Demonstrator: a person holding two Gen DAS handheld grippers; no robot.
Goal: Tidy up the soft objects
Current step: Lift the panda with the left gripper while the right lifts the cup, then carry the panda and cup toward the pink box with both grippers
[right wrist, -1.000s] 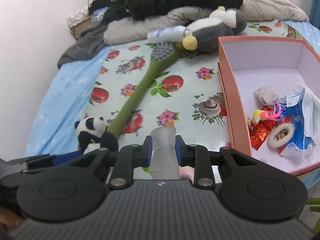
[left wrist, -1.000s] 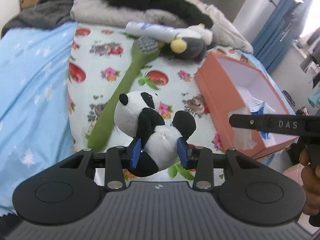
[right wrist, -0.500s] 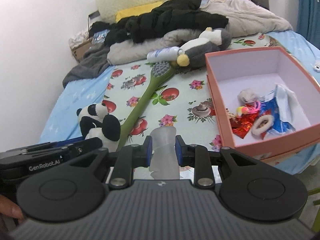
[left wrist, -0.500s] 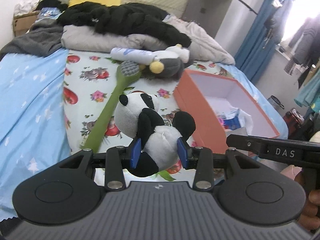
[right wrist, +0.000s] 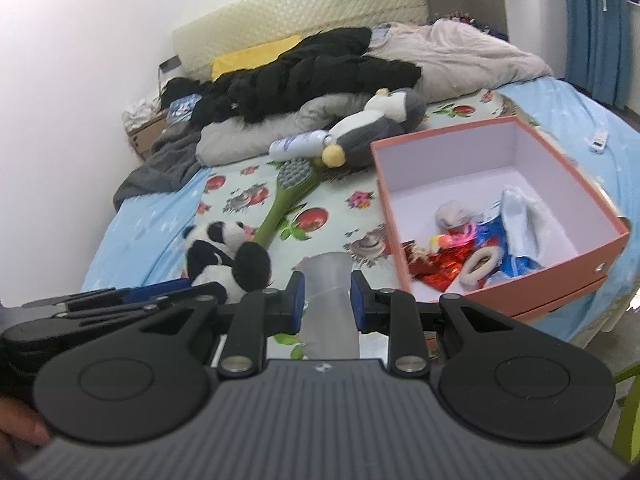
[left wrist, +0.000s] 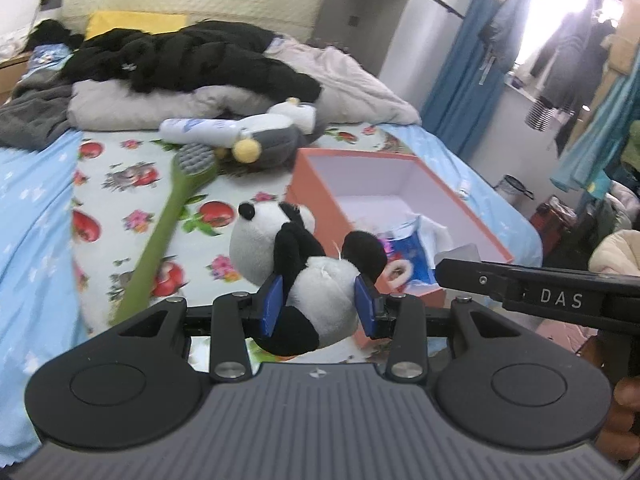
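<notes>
My left gripper (left wrist: 318, 304) is shut on a black-and-white panda plush (left wrist: 296, 264), held up above the floral bedsheet. In the right wrist view the same panda (right wrist: 224, 256) hangs at the lower left in the left gripper (right wrist: 188, 286). My right gripper (right wrist: 326, 300) is shut on a soft translucent whitish piece (right wrist: 328, 300) that stands up between its blue pads. The right gripper's arm (left wrist: 540, 292) crosses the left wrist view at the right. An open salmon-pink box (right wrist: 500, 216) (left wrist: 320, 200) sits on the bed's right side with several small items inside.
A long green brush (right wrist: 288, 196) lies diagonally on the sheet. A grey-and-white plush (right wrist: 372, 128) and a white bottle (right wrist: 296, 144) lie behind it. Dark and beige bedding (right wrist: 320, 72) is heaped at the bed's head. A person's hand (left wrist: 624, 416) shows at the right edge.
Both grippers have risen and pulled back from the bed with their loads, so more of the room and headboard shows. The box now lies further below and ahead.
</notes>
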